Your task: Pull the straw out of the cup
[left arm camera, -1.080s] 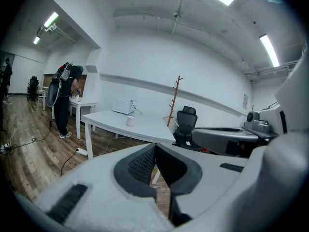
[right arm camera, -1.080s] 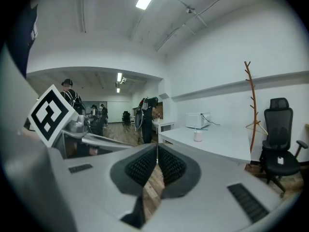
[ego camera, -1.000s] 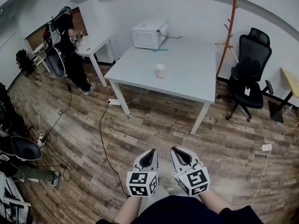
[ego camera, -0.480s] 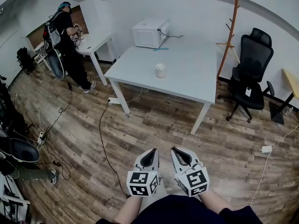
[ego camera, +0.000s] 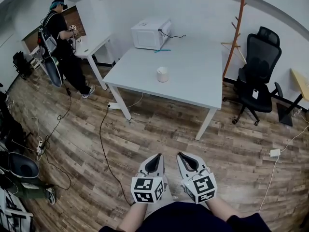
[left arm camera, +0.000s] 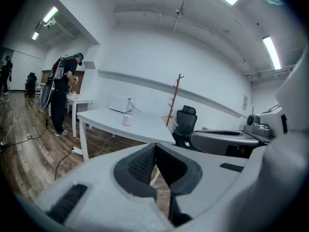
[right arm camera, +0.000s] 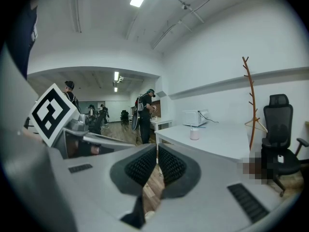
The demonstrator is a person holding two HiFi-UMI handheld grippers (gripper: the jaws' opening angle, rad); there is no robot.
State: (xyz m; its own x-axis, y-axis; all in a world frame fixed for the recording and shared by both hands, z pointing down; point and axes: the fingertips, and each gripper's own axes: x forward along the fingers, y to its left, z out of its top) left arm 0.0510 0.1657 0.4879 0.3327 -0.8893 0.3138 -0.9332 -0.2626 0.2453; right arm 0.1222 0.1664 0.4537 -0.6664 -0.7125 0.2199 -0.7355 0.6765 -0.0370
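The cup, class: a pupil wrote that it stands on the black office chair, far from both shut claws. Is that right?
No. The head view shows the cup on the white table, not the office chair. It is far from the shut left claw and right claw.

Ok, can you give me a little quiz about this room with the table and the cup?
1. True or false: the cup stands on the table.
2. What stands at the table's far end? A) a microwave B) a lamp C) a kettle
3. Fill in: the left gripper and the right gripper both have their jaws ___, with nothing between them.

Key: 1 true; 2 A; 3 shut.
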